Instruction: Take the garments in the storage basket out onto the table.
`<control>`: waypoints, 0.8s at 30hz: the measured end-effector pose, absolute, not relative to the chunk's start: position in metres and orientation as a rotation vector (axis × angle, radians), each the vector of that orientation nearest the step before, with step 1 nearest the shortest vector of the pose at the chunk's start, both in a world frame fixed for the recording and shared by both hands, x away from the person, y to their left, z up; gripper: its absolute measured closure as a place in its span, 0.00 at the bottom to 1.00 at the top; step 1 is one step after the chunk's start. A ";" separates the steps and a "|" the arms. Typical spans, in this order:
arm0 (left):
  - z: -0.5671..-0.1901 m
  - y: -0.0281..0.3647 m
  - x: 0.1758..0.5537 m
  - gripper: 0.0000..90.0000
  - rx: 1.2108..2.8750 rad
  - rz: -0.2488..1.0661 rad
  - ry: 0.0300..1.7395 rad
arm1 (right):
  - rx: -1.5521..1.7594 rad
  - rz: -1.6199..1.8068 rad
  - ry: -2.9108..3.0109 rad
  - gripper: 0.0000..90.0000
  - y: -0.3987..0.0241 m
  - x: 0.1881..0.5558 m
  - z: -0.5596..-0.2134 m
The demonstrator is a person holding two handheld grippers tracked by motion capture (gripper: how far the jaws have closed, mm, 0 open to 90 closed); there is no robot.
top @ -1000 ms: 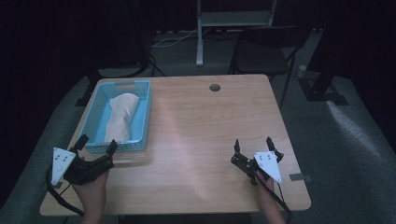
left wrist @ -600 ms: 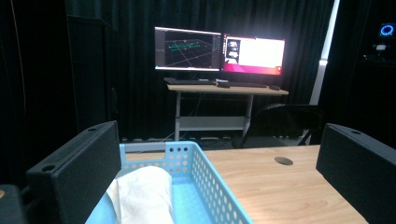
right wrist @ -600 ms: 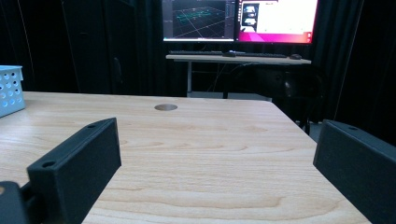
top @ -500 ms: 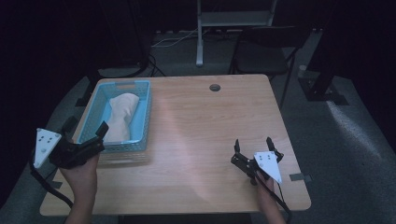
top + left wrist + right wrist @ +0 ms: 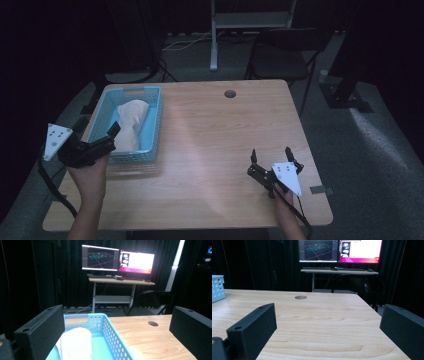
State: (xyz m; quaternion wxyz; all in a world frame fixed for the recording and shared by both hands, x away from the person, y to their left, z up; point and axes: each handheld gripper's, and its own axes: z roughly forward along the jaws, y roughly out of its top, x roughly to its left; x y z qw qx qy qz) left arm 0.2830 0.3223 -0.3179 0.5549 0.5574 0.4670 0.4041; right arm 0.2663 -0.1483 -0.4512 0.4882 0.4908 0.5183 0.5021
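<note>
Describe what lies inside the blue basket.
A bundled white cloth lies inside the basket. Anything under the cloth is covered. The left gripper hangs open at the basket's near end.

Light blue perforated basket point(image 5: 154, 122), white cloth point(image 5: 131, 120), black claws.

No legible text, labels, brands, numbers or signs.

The two monitors point(image 5: 117, 259) on the rear desk point(image 5: 120, 280) display content: the left screen carries a dark graphic with green lines, the right screen a white and pink window with small panels; any characters on them are too small and blurred to read, in the left gripper view as in the right gripper view. The basket point(image 5: 110, 332), the front desk point(image 5: 220, 145) and the grey plates on the grippers bear no readable marking; the plates show small dots only.
</note>
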 end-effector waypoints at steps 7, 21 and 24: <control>-0.314 0.320 0.295 0.00 1.372 0.990 1.131 | 1.192 1.220 1.260 0.00 -0.148 0.266 -0.451; -0.312 0.327 0.330 0.00 1.428 0.951 1.241 | 1.191 1.222 1.260 0.00 -0.148 0.266 -0.451; -0.313 0.329 0.334 0.00 1.422 0.925 1.254 | 1.192 1.222 1.259 0.00 -0.148 0.266 -0.451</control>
